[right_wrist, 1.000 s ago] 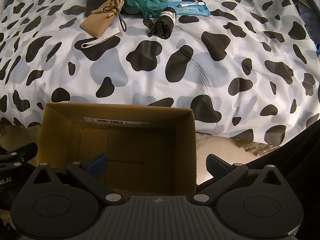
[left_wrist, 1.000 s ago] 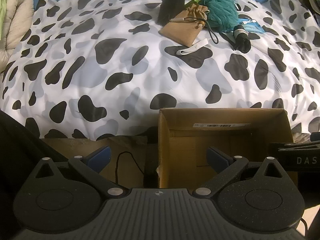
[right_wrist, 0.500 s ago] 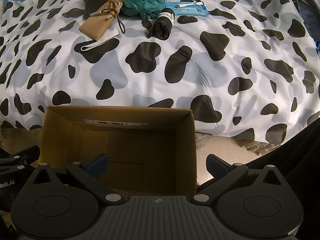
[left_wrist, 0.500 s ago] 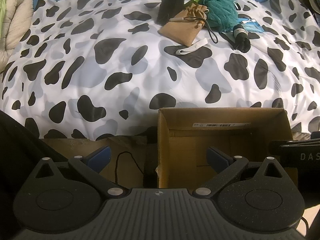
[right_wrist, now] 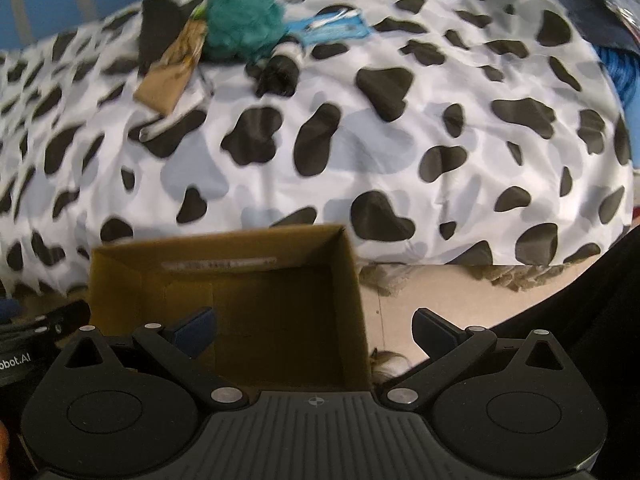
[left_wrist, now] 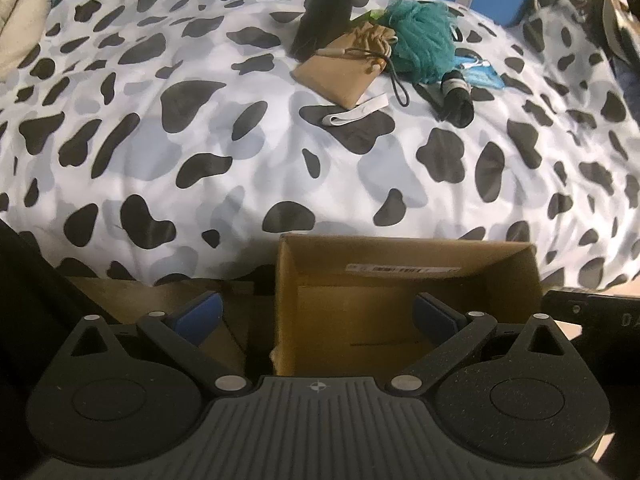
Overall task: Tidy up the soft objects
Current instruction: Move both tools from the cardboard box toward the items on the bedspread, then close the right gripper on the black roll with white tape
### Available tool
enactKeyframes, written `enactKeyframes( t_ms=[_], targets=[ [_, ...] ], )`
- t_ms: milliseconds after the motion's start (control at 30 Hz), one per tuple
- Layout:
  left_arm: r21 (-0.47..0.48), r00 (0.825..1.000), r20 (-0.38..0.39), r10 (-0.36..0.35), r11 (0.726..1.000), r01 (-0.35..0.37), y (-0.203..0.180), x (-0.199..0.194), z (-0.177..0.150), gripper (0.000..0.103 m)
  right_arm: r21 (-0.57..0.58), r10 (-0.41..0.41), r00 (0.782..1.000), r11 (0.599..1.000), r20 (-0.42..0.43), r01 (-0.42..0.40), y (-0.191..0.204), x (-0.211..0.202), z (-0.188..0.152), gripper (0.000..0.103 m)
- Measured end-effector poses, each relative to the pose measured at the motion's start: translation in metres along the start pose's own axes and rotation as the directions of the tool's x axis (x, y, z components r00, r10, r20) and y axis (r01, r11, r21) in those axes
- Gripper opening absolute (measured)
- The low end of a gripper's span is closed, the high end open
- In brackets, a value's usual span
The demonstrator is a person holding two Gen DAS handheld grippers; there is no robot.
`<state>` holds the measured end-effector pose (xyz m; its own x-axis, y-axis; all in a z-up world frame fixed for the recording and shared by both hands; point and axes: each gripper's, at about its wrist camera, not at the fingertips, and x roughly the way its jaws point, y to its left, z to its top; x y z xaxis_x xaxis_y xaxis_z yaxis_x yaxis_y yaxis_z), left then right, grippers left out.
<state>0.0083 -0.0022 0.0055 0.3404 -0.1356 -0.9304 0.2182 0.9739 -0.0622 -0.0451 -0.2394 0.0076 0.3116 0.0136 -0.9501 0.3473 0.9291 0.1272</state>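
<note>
We see a teal mesh sponge (left_wrist: 422,46) lying far back on the spotted bedcover (left_wrist: 224,152), touching a tan drawstring pouch (left_wrist: 346,68) on its left. A rolled black cloth (left_wrist: 458,94) lies just right of them. An open cardboard box (left_wrist: 404,268) stands below, empty.

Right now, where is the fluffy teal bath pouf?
The fluffy teal mesh bath pouf sits far back on the cow-spotted bedspread, right of the tan drawstring pouch and just behind the rolled black fabric bundle.
</note>
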Motion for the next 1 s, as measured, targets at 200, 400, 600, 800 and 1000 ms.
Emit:
enactKeyframes(
  t_ms=[200,400,600,800,1000],
  targets=[
    [0.02,1.0,-0.007,-0.013,1.0,0.013,-0.006,0.003,0.002,0.103,0.036,-0.008,0.998,0.999,0.057,0.006,-0.009,-0.007,0.002,0.103],
    [0.046,1.0,-0.011,-0.021,0.999,0.021,-0.013,0.006,0.005,0.103,0.03,-0.015,0.985,1.0,0.169,0.01,-0.017,-0.011,0.007,0.103],
    [0.061,1.0,0.025,-0.018,0.998,0.016,-0.018,0.007,0.004,0.103,-0.004,-0.021,0.974,1.0,0.224,0.023,-0.021,-0.004,0.026,0.103],
    [0.073,0.998,0.057,-0.034,0.997,0.029,-0.022,0.005,0.003,0.103,-0.055,0.013,0.952,0.998,0.306,0.004,-0.02,0.002,0.054,0.103],
    [0.075,0.992,0.08,-0.095,0.993,0.09,-0.025,-0.005,0.01,0.103,-0.113,0.011,0.902,0.993,0.432,0.042,-0.024,0.011,0.081,0.103]
  ],
)
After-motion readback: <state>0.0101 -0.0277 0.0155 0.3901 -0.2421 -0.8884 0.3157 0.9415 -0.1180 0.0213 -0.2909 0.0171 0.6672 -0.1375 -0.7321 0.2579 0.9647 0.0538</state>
